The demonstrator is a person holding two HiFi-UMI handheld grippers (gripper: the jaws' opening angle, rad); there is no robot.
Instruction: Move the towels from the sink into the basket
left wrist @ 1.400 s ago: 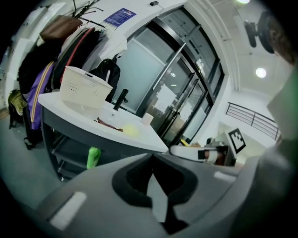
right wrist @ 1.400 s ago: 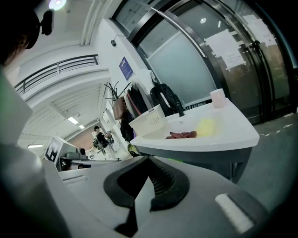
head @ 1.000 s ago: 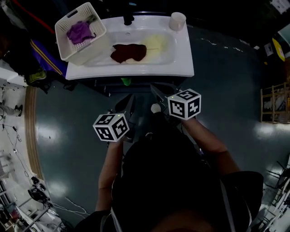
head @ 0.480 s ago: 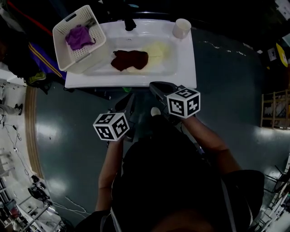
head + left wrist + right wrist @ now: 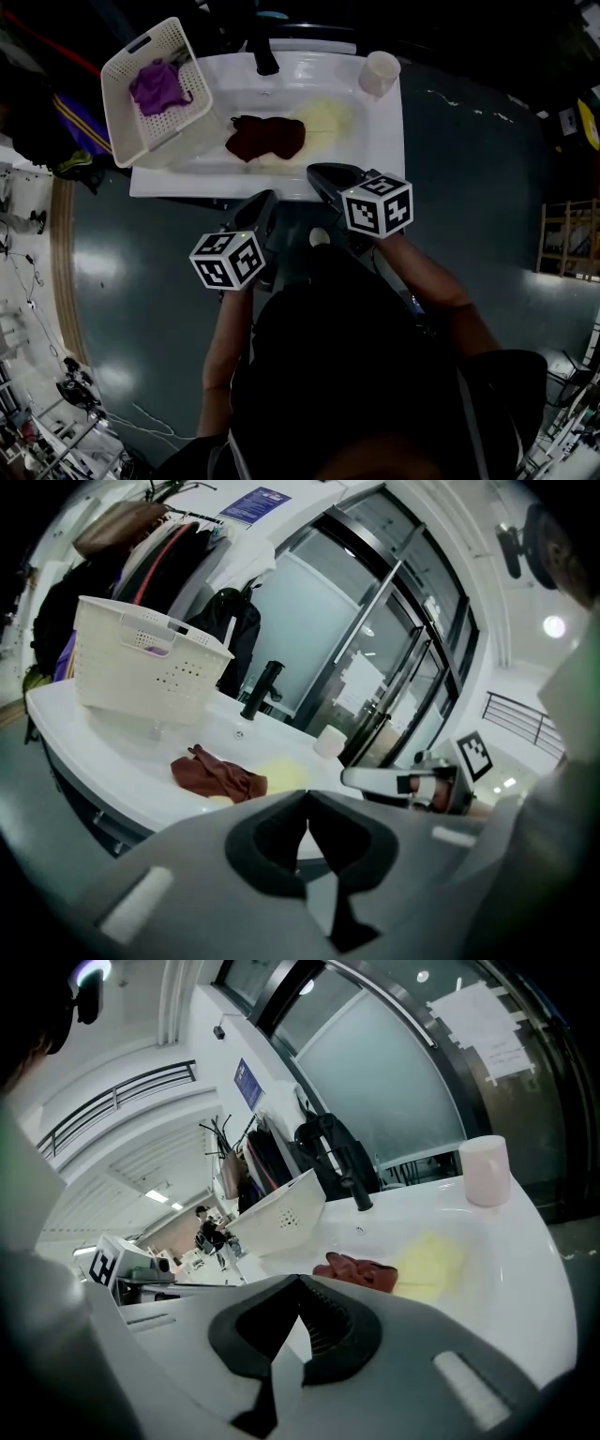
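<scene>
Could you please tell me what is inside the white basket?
A crumpled purple towel lies inside the basket. Anything beneath the towel, and the basket floor under it, is covered and cannot be seen.

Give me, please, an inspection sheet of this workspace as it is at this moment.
Surface: white sink counter, basin in use.
Job's things: dark red towel and yellow towel lie side by side in the basin; purple towel lies in the white basket on the counter's left end.
Clutter: pale cup at the back right corner; black faucet.
Grippers: left gripper and right gripper both shut and empty, short of the towels.
Cables: loose cables on the floor, at the person's left.
Surroundings: dark glossy floor; hanging clothes; glass doors.
</scene>
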